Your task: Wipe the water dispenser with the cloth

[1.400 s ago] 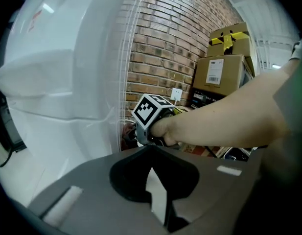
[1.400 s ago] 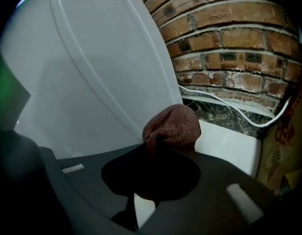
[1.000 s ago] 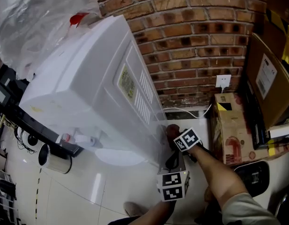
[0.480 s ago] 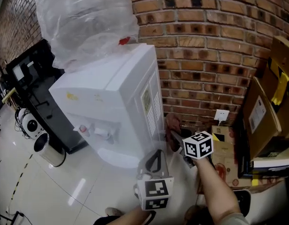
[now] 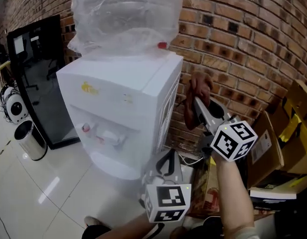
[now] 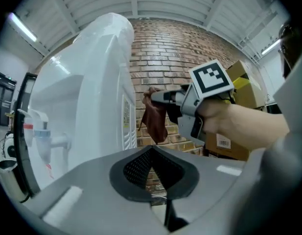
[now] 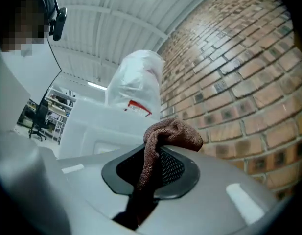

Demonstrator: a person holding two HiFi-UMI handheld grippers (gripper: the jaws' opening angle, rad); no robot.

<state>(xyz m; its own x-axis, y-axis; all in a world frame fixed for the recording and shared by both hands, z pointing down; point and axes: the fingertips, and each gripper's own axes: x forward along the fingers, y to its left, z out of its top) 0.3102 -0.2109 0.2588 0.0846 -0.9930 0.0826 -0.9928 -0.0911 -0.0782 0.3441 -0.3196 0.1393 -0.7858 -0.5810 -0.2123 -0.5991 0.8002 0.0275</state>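
The cloth (image 5: 194,111) is pinched in the right gripper (image 5: 197,99), whose jaws are pressed onto a fold while the rest hangs loose below. It is held high beside the upper rear corner of the water dispenser (image 5: 118,96), just off the vented right side panel and, as far as can be judged, not yet touching it. The left gripper (image 6: 151,150) is held lower, near the bottom front corner of that side, with its jaws pressed together on nothing. Since only a small fold appears to be gripped, the cloth could be dragged out of the jaws if it were pressed hard along the panel's vent slots. The dangling tail could also be snagged on the panel's rear edge. A push against the top edge might rock the plastic-wrapped bottle (image 5: 126,19) seated there. Room is tight behind the panel, where the brick wall (image 5: 233,44) stands near. The cardboard boxes (image 5: 272,141) crowd the right side, and a white cable (image 5: 189,161) lies low by the bottom rear corner. Open room is left in front, before the taps (image 5: 106,136), and above the flat top's front edge.
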